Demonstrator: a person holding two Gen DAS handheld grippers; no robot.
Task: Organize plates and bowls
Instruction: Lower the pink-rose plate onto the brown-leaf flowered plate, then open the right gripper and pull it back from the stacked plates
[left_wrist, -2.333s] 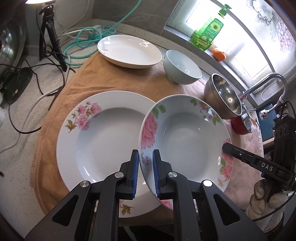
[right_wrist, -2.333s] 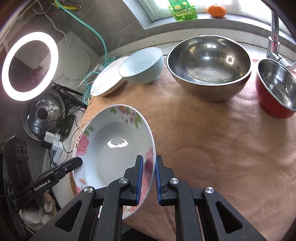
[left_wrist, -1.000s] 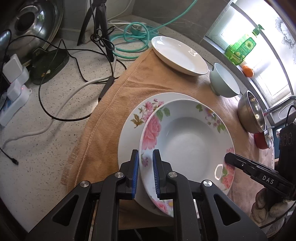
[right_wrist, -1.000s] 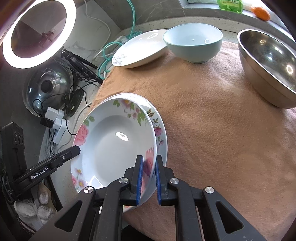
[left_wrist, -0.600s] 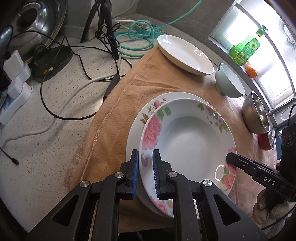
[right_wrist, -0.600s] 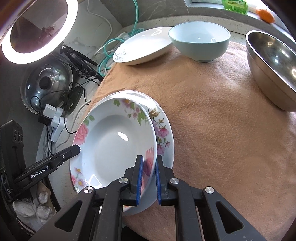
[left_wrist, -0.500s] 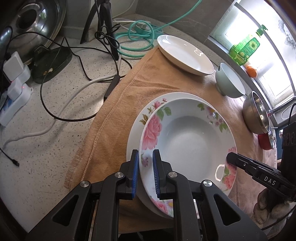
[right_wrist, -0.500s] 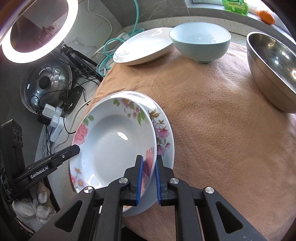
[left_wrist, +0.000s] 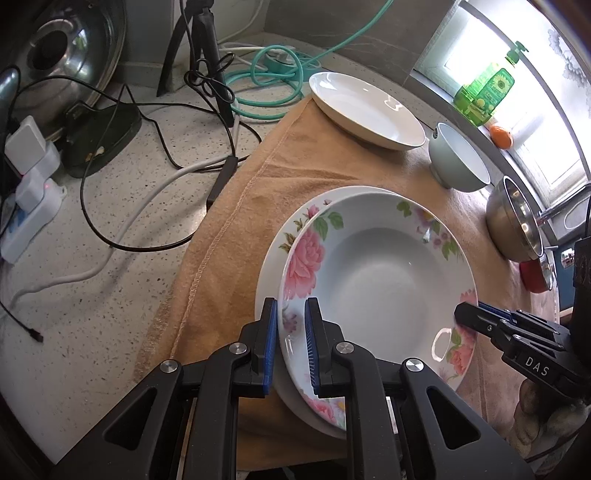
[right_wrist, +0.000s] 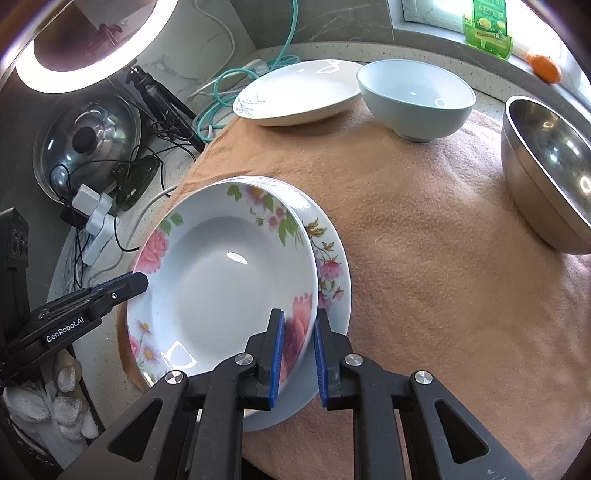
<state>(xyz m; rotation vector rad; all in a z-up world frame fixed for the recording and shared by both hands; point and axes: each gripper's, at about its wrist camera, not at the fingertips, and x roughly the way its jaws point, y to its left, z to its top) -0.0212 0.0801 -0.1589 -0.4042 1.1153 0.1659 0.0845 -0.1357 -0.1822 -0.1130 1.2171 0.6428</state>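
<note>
A rose-patterned deep plate (left_wrist: 380, 280) (right_wrist: 221, 280) lies nested on a second floral plate (left_wrist: 273, 243) (right_wrist: 332, 269) on the tan towel. My left gripper (left_wrist: 290, 332) straddles its near-left rim, the jaws slightly parted. My right gripper (right_wrist: 298, 347) straddles the opposite rim, also slightly parted. Each gripper shows in the other's view: the right (left_wrist: 517, 339) and the left (right_wrist: 85, 306). Farther back stand a plain white plate (left_wrist: 365, 110) (right_wrist: 299, 92) and a pale green bowl (left_wrist: 458, 158) (right_wrist: 417, 99).
A large steel bowl (right_wrist: 550, 170) (left_wrist: 513, 225) and a red-sided bowl (left_wrist: 535, 277) stand to the right on the towel (right_wrist: 424, 258). Cables, a power strip (left_wrist: 29, 206), a green hose (left_wrist: 266, 81), a pot lid (right_wrist: 85, 144) and a ring light (right_wrist: 85, 40) crowd the counter on the left.
The rose plate has come down from a tilted carry and settled onto the lower floral plate. Both grippers' jaws have opened a little around its rim.
</note>
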